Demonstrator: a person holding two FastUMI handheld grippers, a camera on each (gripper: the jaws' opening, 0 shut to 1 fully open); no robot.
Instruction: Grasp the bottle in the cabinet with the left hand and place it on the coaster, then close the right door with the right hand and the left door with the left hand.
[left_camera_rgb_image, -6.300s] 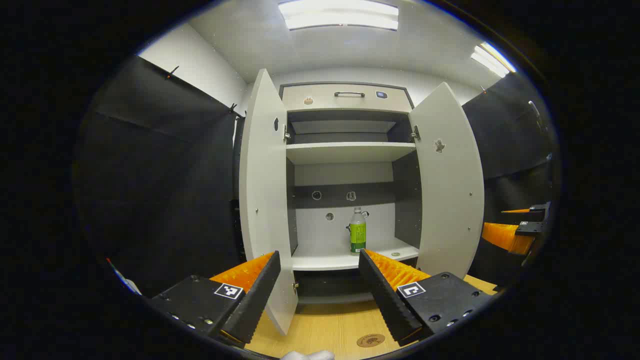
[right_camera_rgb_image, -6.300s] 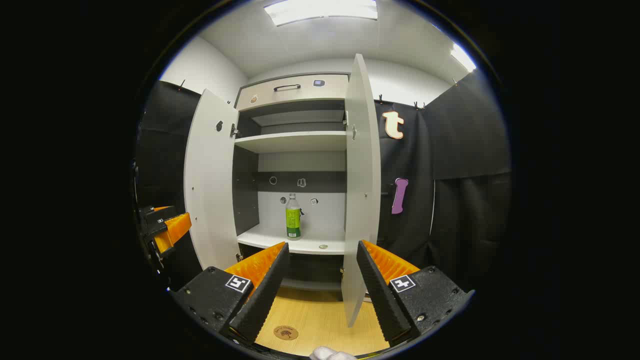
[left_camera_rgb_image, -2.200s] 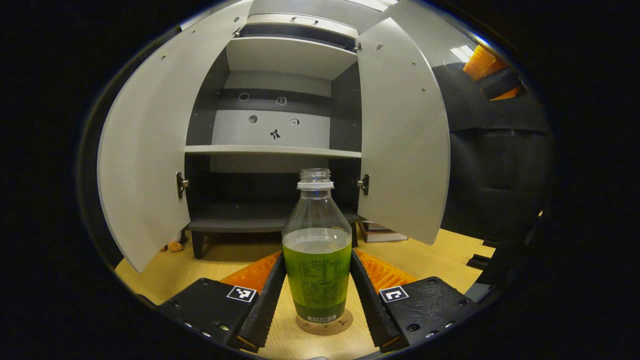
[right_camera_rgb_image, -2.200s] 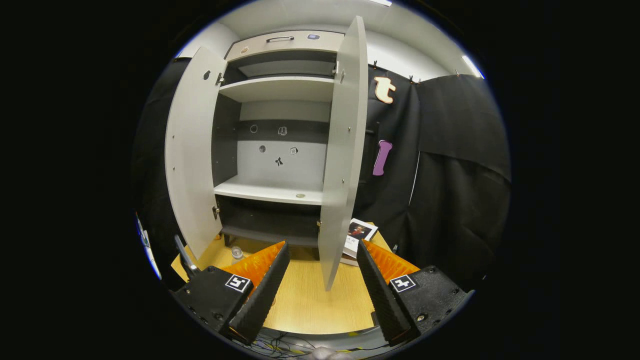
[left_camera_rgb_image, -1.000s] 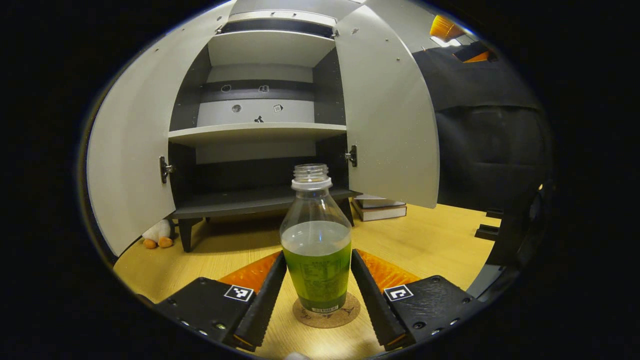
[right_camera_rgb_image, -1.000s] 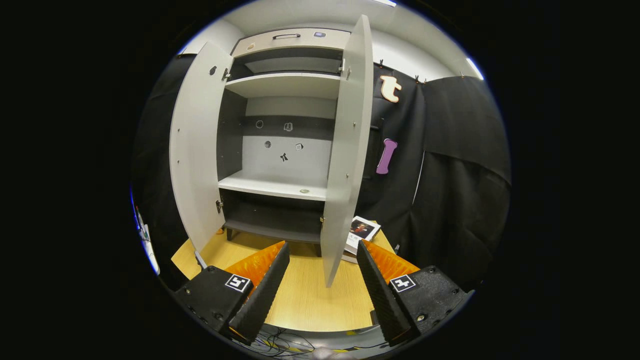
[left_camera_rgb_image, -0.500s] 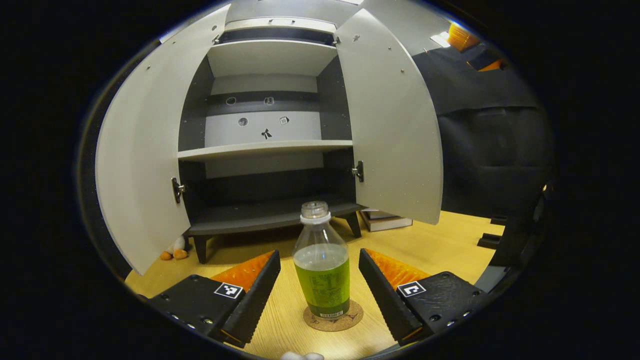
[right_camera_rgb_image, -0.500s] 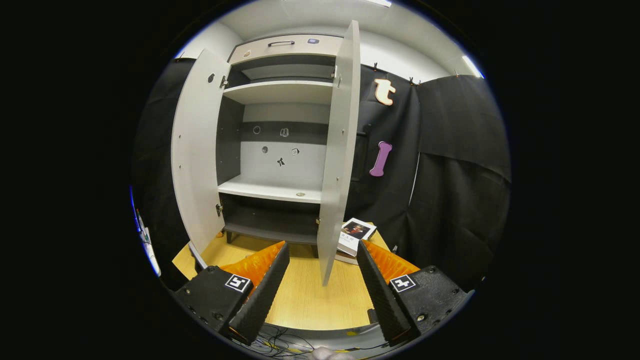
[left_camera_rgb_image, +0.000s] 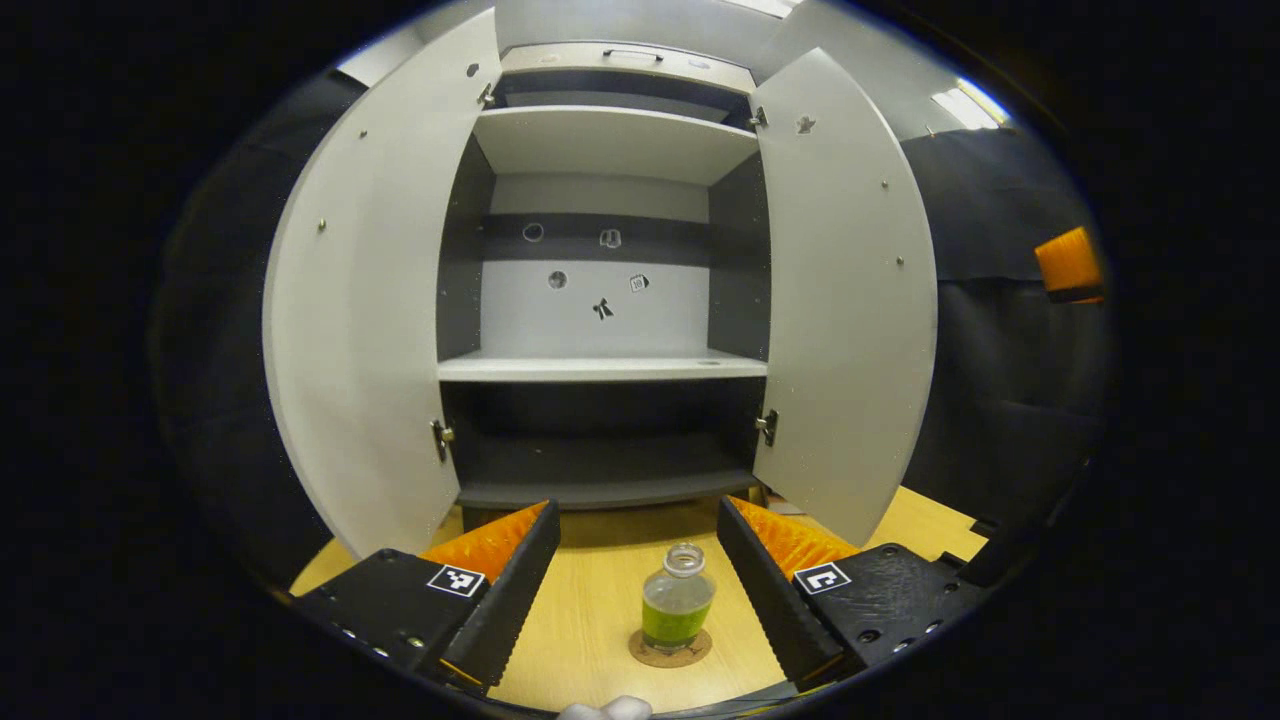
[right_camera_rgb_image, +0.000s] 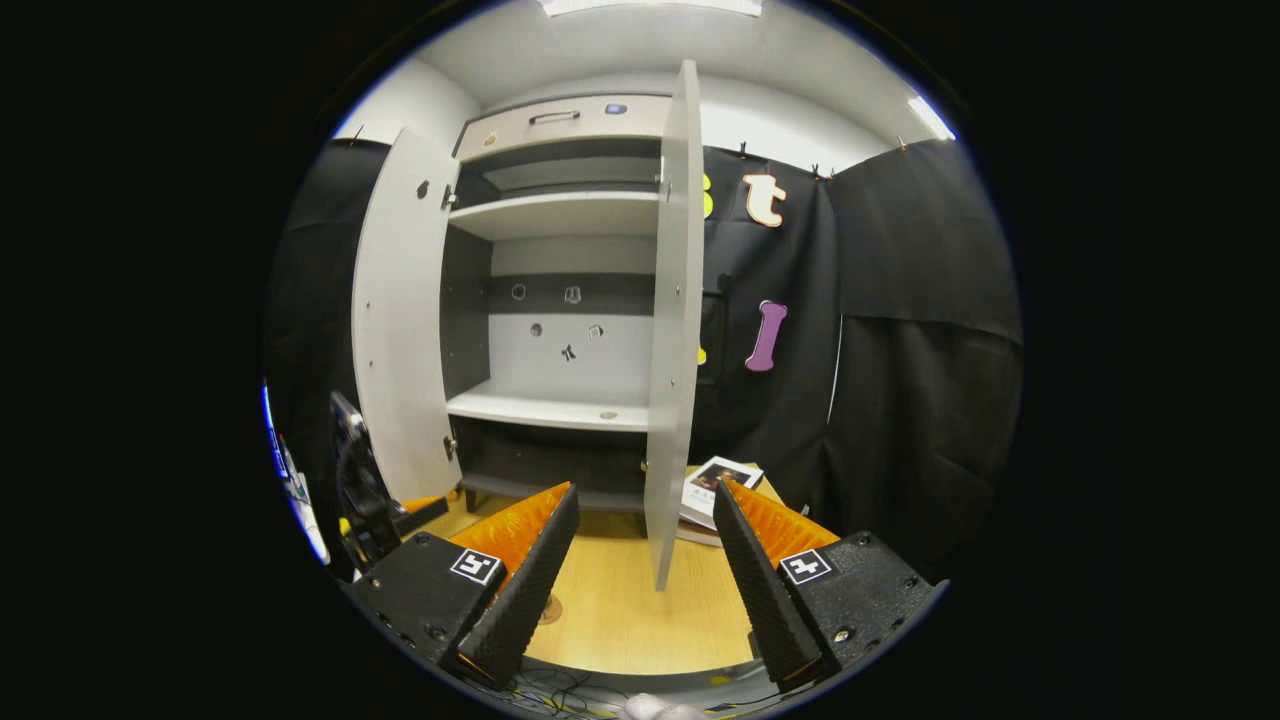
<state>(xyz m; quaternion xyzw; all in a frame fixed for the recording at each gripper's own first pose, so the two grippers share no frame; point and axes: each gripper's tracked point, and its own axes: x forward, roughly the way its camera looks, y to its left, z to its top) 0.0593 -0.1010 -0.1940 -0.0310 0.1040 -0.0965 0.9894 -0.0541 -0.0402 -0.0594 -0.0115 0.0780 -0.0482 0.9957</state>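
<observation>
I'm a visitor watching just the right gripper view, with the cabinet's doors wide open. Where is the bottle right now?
Observer: In the left gripper view, the bottle stands upright on the coaster, on the wooden table in front of the cabinet.
Operator: Is something holding it there?
Observer: No. The left gripper is open, and its fingers are spread well clear of the bottle on both sides.
Operator: Does it have a cap on?
Observer: No cap. The neck is open, and green liquid fills the lower part.
</observation>
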